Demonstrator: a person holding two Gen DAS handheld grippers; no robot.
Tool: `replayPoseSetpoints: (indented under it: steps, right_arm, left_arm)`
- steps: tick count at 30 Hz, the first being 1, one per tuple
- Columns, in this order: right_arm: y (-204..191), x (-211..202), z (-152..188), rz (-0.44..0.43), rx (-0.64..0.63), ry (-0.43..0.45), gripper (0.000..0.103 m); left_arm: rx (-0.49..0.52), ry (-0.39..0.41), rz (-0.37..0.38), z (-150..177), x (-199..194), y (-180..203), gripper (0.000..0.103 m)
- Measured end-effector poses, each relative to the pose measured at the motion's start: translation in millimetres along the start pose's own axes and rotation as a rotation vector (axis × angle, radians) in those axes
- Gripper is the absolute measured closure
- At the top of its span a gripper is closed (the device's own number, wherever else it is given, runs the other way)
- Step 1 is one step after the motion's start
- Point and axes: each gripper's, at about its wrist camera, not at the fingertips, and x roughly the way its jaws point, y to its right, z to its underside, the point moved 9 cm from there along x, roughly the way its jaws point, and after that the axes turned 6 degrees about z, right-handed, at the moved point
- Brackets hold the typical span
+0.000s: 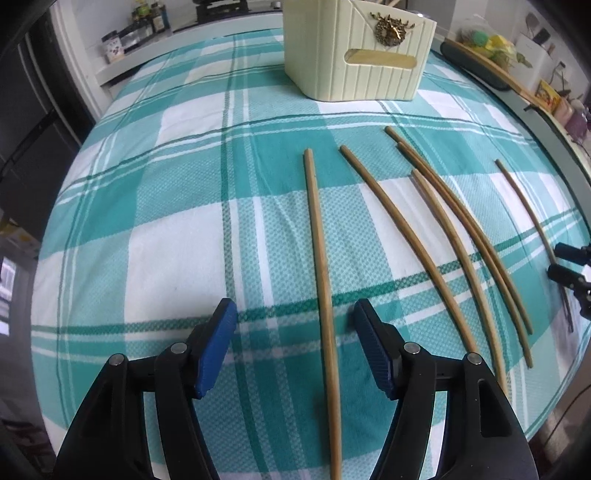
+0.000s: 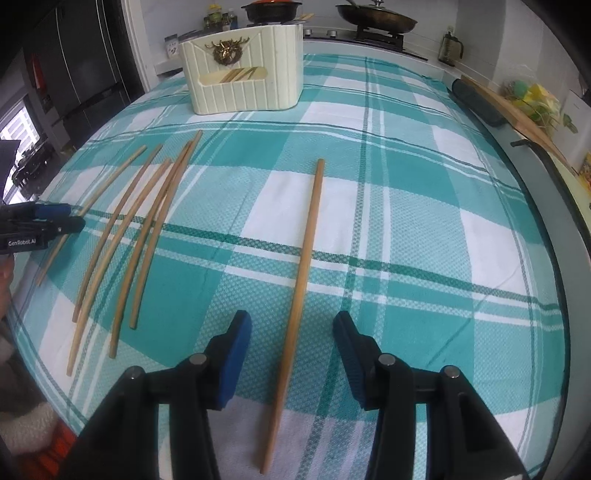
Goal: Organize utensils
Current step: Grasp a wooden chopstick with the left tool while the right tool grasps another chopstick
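Several wooden chopsticks lie on a teal-and-white checked cloth. My left gripper [image 1: 295,314] is open, low over the cloth, its jaws on either side of the leftmost chopstick [image 1: 321,258]. My right gripper [image 2: 291,325] is open, its jaws on either side of the lone right-hand chopstick [image 2: 306,251]. A cream utensil holder [image 1: 358,48] with a brass ornament stands at the far side, also in the right wrist view [image 2: 243,70]; stick tips show inside it. The right gripper shows at the left view's right edge [image 1: 569,266]; the left gripper shows at the right view's left edge [image 2: 66,218].
Other chopsticks lie grouped between the two grippers [image 1: 461,240] [image 2: 147,229]. A dark pad and wooden board [image 2: 480,103] lie at the table's right edge. Pans [image 2: 373,14] and jars stand on the counter behind. A dark fridge [image 2: 85,74] stands at the left.
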Motion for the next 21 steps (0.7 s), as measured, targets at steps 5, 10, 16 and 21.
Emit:
replayPoseSetpoints:
  steps: [5,10,16,21]
  right_arm:
    - [7,13,-20,0.001,-0.026,-0.022,0.055]
    - [9,35,-57,-0.004,-0.044,-0.039,0.065]
    - [3,59,-100,0.015,-0.056,-0.045,0.094]
    - [9,63,-109,0.018,0.048,-0.002,0.096]
  left_arm:
    - [0.023,-0.027,0.017,-29,15,-1,0.034]
    - [0.031,-0.062,0.012,-57,29,-3,0.040]
    - [0.014,-0.057,0.017,-76,35,1,0.093]
    - [0.015,-0.012,-0.014,-70,29,3,0.099]
